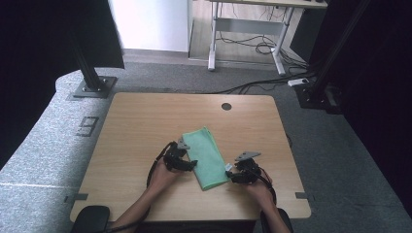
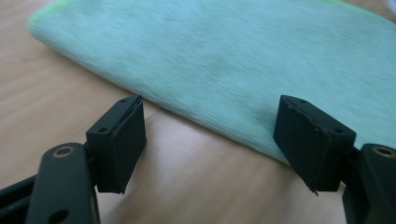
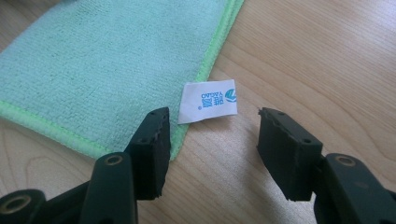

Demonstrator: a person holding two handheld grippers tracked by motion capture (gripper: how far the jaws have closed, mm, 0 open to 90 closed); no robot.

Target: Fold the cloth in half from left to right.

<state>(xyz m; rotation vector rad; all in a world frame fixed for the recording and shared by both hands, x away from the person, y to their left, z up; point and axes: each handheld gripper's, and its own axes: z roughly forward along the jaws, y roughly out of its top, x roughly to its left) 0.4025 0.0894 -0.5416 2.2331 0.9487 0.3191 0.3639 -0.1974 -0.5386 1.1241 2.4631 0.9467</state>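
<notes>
Two black hand-held tools flank a folded mint-green microfibre cloth (image 1: 206, 158) in the high view, just below the middle of the frame. That cloth lies flat as a long narrow strip on the light wooden table (image 1: 141, 126), running from upper left to lower right. At its left edge sits the left tool (image 1: 190, 164), held by a hand (image 1: 163, 177) coming up from the bottom of the frame; at its lower right corner sits the right tool (image 1: 228, 173), held by the other hand (image 1: 260, 190), with a grey three-cornered plate on top. A small dark round hole (image 1: 226, 106) marks the table near its far edge.

From the left tool view, the cloth (image 2: 233, 60) spreads across the upper part of the frame, its rounded folded edge running from upper left down to the right. The left tool (image 2: 210, 135) has its jaws well apart with nothing gripped: bare table shows between them, and the right jaw stands over the cloth's edge.

From the right tool view, the cloth (image 3: 116, 60) covers the upper left, its brighter green stitched hem meeting in a corner near the left jaw. A small white label with blue print (image 3: 208, 100) sticks out from that hem onto the table. The right tool (image 3: 212, 144) stands open, empty, the label just beyond the gap between its jaws.
</notes>
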